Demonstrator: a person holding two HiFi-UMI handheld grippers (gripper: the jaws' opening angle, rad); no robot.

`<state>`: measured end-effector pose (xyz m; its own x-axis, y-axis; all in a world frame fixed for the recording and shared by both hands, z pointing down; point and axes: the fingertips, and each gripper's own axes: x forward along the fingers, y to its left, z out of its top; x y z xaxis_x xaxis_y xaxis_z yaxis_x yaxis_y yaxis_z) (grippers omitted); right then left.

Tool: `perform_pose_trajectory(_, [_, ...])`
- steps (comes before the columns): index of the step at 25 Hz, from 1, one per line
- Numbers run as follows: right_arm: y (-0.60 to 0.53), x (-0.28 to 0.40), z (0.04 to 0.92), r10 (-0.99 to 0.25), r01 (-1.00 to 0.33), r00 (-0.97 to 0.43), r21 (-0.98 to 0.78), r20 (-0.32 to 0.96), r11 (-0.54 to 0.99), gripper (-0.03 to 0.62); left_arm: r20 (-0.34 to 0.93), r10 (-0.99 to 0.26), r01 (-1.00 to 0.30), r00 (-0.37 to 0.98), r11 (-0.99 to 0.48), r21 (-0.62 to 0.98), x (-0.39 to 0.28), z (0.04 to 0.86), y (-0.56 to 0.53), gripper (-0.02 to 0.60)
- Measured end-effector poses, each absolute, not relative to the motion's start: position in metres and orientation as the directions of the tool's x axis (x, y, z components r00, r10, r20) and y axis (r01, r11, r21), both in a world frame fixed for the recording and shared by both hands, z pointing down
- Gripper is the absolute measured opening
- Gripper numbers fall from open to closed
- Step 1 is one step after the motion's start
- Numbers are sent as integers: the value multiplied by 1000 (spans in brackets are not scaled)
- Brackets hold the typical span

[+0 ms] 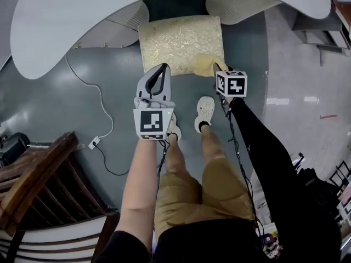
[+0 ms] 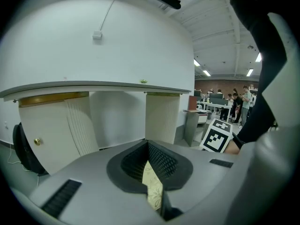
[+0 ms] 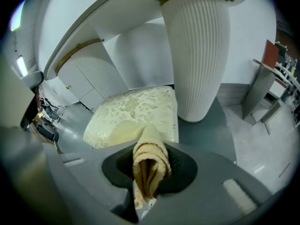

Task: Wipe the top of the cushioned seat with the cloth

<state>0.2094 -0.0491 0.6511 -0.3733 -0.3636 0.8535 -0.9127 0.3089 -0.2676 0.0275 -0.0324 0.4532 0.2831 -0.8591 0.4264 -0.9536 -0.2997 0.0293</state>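
Grey floor (image 1: 66,103) all round, and a big white tabletop (image 1: 82,15) curving overhead on ribbed white pedestals (image 3: 197,50). The cushioned seat (image 1: 181,43), cream with a gold leaf pattern, sits on the floor between the pedestals, its far edge tucked under the tabletop's rim and its near edge facing me.

The right gripper (image 3: 147,182) is clamped on the cloth (image 3: 150,165), a yellow bunch rolled up between the jaws and spilling out ahead of them. From the head view the cloth (image 1: 205,64) sits at the seat's near right corner and looks to be resting on the cushion. The right pedestal stands just beside the seat's right edge, so it's tight on that side.

The left gripper (image 1: 160,69) hovers at the near edge, left of centre. Its jaws are drawn together with nothing pinched, and only a thin slit between them shows a sliver of the patterned cushion.

Most of the seat top lies bare, left of the cloth and beyond it. There's free floor left of the seat, though a white cable (image 1: 101,108) snakes across it. A wooden chair (image 1: 38,185) stands well back at the lower left. The person's shoes (image 1: 204,111) are planted just short of the near edge.
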Motion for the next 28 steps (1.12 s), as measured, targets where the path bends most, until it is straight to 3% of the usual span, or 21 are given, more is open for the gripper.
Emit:
perform_pose_trajectory(9, [-72, 320, 647, -413, -966, -224, -144, 883, 217, 60, 424, -860, -953, 285, -303, 25, 64, 444, -62, 8])
perform_pose_trajectory(15, [-79, 357, 636, -437, -980, -164, -94, 884, 178, 60, 421, -856, -948, 301, -315, 37, 73, 447, -74, 8])
perform_pose_trajectory(23, [-74, 330, 625, -468, -985, -147, -86, 871, 148, 60, 440, -838, -942, 323, -328, 68, 41, 457, -71, 8])
perform_pose_trajectory(28, [-78, 272, 607, -518, -978, -196, -126, 833, 169, 60, 451, -830, -941, 327, -329, 78, 4, 462, -69, 8])
